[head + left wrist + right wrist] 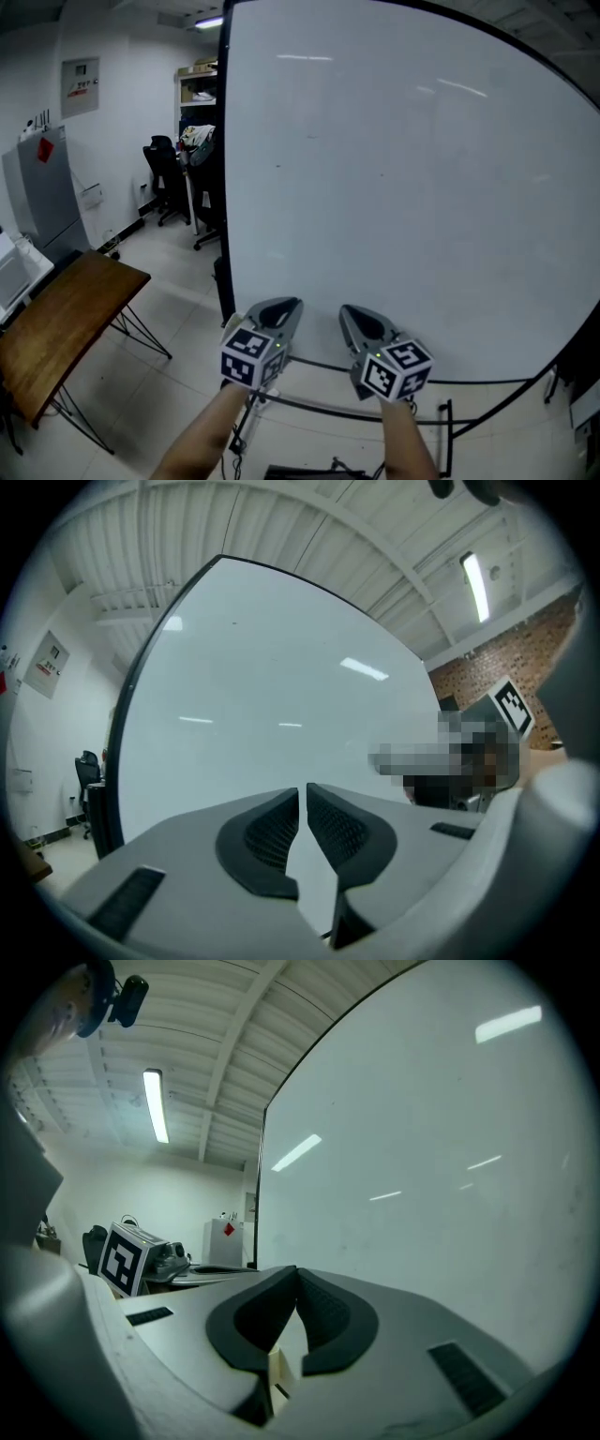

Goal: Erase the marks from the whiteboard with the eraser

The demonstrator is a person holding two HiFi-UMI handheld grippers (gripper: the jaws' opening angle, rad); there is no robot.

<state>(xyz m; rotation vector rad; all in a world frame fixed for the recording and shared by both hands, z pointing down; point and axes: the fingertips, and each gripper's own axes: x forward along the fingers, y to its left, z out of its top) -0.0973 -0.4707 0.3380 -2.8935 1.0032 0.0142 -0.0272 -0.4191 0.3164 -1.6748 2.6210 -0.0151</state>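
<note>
There is one whiteboard (403,187). Two grippers are in view: one left gripper (289,305) and one right gripper (349,311). Also one wooden table (66,319), one grey cabinet (42,197), one black office chair (164,173) and one wall notice (80,86).

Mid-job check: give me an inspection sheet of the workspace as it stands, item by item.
Surface: whiteboard upright, almost clean; only a few faint specks.
Job's things: eraser, nothing seen in any view.
Clutter: nothing seen on the board.
Grippers: left claw and right claw both drawn together, nothing in either, side by side before the board's lower part.
Cables: nothing seen.
Surroundings: wooden table at left; office chairs, shelf and grey cabinet behind it.
</note>
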